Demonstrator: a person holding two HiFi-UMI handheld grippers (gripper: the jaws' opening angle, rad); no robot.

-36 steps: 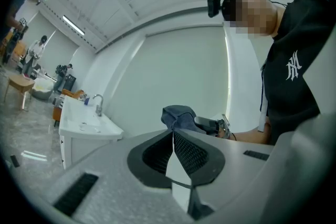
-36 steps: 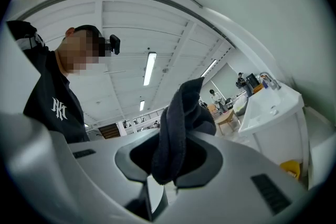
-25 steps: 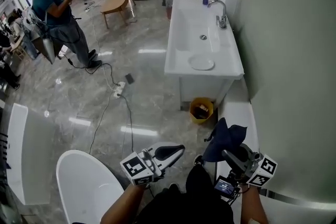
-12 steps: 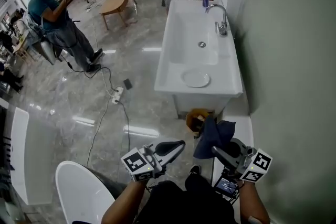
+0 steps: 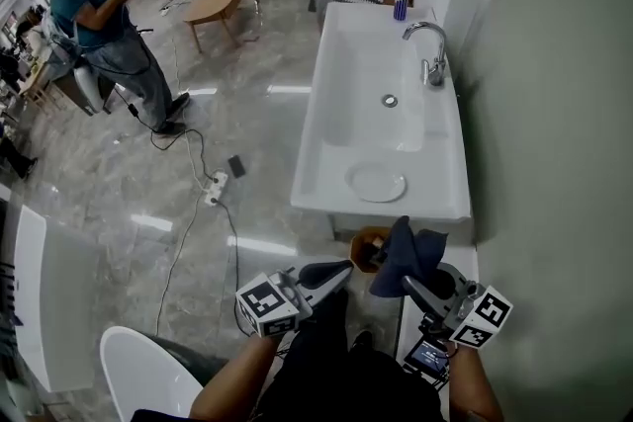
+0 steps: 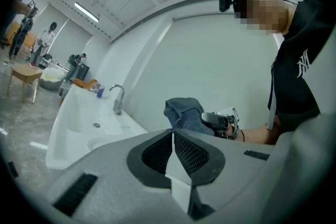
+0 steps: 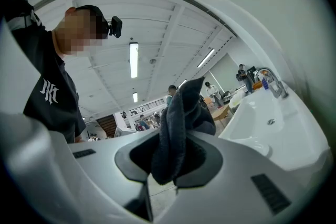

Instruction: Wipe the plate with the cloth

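A white plate [image 5: 376,182] lies on the near end of the long white sink [image 5: 336,128]; it also shows in the left gripper view [image 6: 97,143] and the right gripper view [image 7: 255,146]. My right gripper [image 5: 407,284] is shut on a dark blue cloth [image 5: 406,255], which sticks up from its jaws [image 7: 181,118]. It hangs short of the sink's near edge, just right of the plate's line. My left gripper [image 5: 341,270] is shut with nothing in it, level with the right one and to its left. In the left gripper view the jaws [image 6: 172,132] meet, and the cloth [image 6: 184,112] shows beyond them.
A faucet [image 5: 430,49] stands at the sink's right rim, near the wall. A yellow bin [image 5: 366,247] sits on the floor under the sink's near end. A power strip with a cable [image 5: 215,188] lies on the floor at left. A person [image 5: 104,25] stands far left; a white tub [image 5: 148,371] is at bottom left.
Both grippers have moved forward toward the sink, the right one still carrying the cloth. The sink and plate now appear closer in the head view.
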